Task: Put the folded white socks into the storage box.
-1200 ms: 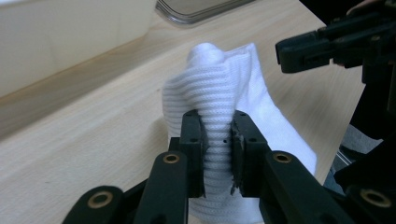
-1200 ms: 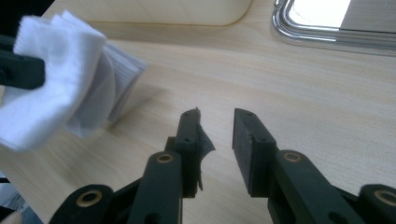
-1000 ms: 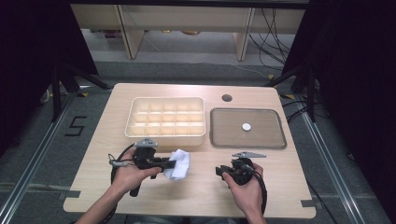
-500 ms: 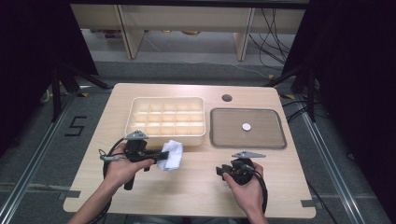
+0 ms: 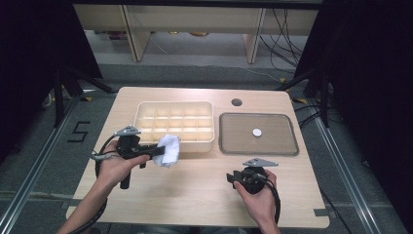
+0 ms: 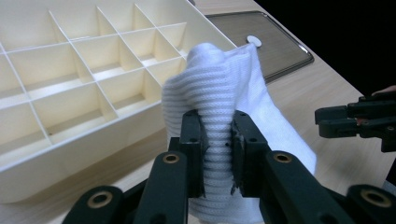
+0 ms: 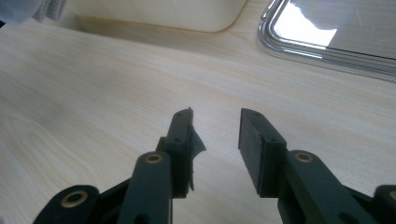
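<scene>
left tool (image 6: 217, 140): clamped on white cloth (image 6: 233, 93), beside divided box (image 6: 70, 93) | right tool (image 7: 215, 140): jaws apart, over table (image 7: 93, 93)

Overhead lighting is even across the wooden table (image 5: 195, 190); the surroundings to both sides fall into near-black. Shadows on the tabletop are soft and short. In the right gripper view, a bright white glare patch sits on the metal tray (image 7: 327, 37), ahead and to the right of the right gripper (image 7: 215, 135); the tray rim and the table beyond the jaws are soft, the jaws themselves sharp. In the left gripper view, the white cloth (image 6: 229, 116) at the left gripper (image 6: 217, 149) is sharply rendered, its ribbing distinct; the cream divided box (image 6: 70, 84) ahead and left shows soft shadows within its compartments. The high view is slightly soft overall.
</scene>
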Demonstrator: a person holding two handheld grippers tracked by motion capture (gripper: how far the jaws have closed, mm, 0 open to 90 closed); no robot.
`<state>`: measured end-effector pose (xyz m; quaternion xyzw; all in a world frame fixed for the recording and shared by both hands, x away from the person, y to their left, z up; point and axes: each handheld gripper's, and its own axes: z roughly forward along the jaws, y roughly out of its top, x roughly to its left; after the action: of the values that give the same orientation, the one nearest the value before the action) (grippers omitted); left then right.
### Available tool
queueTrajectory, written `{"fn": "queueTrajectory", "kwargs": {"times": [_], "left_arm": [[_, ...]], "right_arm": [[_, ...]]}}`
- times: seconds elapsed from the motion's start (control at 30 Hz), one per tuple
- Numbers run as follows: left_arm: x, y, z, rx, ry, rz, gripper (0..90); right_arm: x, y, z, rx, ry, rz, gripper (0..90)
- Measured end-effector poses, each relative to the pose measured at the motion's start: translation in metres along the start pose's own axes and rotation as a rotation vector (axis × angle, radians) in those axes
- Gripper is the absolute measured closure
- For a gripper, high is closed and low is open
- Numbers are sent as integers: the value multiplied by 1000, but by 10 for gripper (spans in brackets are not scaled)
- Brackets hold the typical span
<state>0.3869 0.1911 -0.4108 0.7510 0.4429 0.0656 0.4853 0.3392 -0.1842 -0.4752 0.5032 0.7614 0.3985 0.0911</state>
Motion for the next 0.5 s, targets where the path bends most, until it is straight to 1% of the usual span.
{"fn": "queueTrajectory", "kwargs": {"times": [0.07, 0.1, 0.2, 0.23, 0.27, 0.3, 0.33, 0.4, 0.43, 0.47, 0.5], "left_arm": [[2, 2, -2, -7, 10, -6, 764], [3, 3, -2, -9, 6, -6, 764], [7, 6, -4, -13, 21, -11, 764], [11, 9, -4, -13, 28, -15, 764], [12, 10, -5, -19, 37, -19, 764], [12, 10, -5, -19, 37, -19, 764], [17, 13, -7, -16, 42, -22, 764], [19, 15, -7, -23, 49, -30, 764], [24, 19, -9, -21, 52, -34, 763], [24, 19, -9, -21, 52, -34, 763], [27, 21, -10, -32, 62, -39, 763]], "right_arm": [[0, 0, 0, -1, 3, 1, 653], [0, -1, 0, -2, -6, -2, 652], [0, -2, 0, 6, -11, 6, 649], [-1, -2, -1, 2, -8, -5, 648], [-1, -2, -1, 1, -11, -4, 647], [-1, -2, -1, 0, -11, -4, 647], [2, -2, -1, 7, 0, 31, 647], [2, -2, -1, 2, 1, 32, 646], [2, -2, -1, 3, 1, 31, 646], [2, -2, -1, 3, 1, 31, 646], [2, -2, -1, 1, -1, 25, 645]]}}
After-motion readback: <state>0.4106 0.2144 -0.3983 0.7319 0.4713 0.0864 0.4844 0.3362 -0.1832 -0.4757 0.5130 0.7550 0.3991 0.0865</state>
